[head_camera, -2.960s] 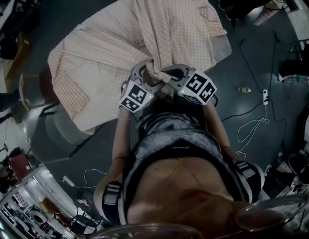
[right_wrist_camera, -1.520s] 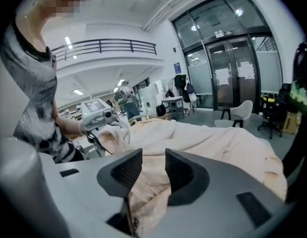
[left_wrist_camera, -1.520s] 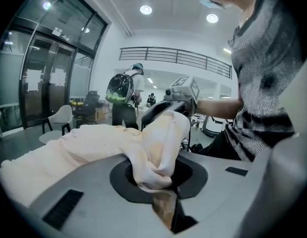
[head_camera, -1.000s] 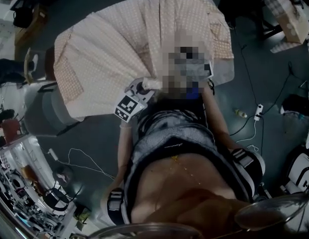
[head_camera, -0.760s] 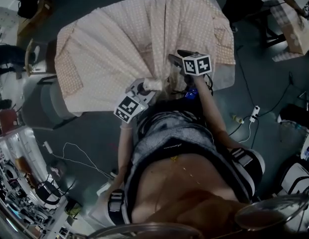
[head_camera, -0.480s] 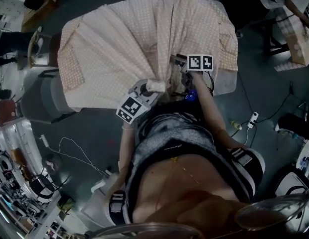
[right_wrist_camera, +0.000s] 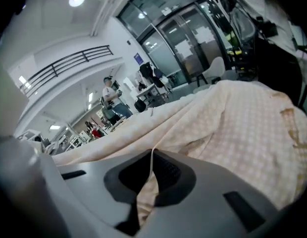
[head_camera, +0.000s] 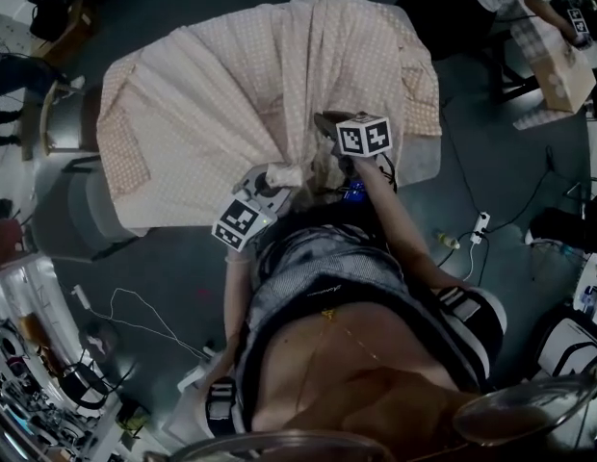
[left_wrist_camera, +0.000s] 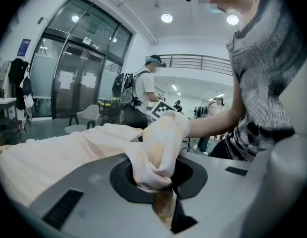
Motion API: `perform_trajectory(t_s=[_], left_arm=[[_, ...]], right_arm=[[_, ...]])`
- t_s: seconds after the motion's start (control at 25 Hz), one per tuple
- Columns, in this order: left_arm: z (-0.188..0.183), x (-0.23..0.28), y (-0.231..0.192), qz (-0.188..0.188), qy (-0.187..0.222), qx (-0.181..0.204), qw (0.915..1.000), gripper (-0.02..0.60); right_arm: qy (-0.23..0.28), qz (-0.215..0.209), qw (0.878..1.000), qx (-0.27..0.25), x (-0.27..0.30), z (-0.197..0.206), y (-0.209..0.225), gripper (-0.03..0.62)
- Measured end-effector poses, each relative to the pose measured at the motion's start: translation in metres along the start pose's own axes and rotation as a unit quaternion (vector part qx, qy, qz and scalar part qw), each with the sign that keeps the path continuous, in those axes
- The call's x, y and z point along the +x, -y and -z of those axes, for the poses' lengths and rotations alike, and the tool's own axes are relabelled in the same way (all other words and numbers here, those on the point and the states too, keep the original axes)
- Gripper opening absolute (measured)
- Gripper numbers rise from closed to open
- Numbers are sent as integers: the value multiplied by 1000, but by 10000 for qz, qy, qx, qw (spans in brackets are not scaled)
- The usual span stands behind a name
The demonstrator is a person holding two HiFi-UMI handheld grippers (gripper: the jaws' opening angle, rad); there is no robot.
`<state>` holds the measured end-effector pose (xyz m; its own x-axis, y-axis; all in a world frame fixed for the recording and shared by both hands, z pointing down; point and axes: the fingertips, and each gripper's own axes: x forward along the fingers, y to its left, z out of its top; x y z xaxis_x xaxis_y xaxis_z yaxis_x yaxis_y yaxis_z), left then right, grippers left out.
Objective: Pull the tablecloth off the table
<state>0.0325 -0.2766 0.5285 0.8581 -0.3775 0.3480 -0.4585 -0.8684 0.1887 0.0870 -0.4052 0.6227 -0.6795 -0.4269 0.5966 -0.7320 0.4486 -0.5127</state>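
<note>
The peach checked tablecloth (head_camera: 241, 75) lies over the table, drawn into folds that run toward the person. My left gripper (head_camera: 276, 179) is at the near edge, shut on a bunched wad of the tablecloth (left_wrist_camera: 156, 155) that fills its jaws (left_wrist_camera: 161, 192). My right gripper (head_camera: 329, 125) reaches a little farther onto the table, just right of the left one. Its jaws have just been closing, and a thin fold of the tablecloth (right_wrist_camera: 228, 128) is now pinched between them (right_wrist_camera: 149, 180).
A grey chair (head_camera: 72, 195) stands at the table's left side. Cables (head_camera: 135, 306) and a power strip (head_camera: 480, 224) lie on the dark floor. Another person works at a box (head_camera: 558, 65) at the top right. A person with a backpack (left_wrist_camera: 143, 90) stands beyond the table.
The right gripper has left its place beside the left one, reached farther onto the cloth and come down on a fold. The left gripper still holds the same bunch.
</note>
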Motion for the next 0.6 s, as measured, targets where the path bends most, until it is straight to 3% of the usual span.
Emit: perform_trajectory(t_s=[0.2,0.6], left_arm=[[-1,-3,-1,51,42,10,10000,49],[2,-16,-10,216,151,29,9996,49]], right_arm=[[112,-106,9983,-571,-17,-4,-21,64],[325,-581,9956,-654,-37,2,-82,64]])
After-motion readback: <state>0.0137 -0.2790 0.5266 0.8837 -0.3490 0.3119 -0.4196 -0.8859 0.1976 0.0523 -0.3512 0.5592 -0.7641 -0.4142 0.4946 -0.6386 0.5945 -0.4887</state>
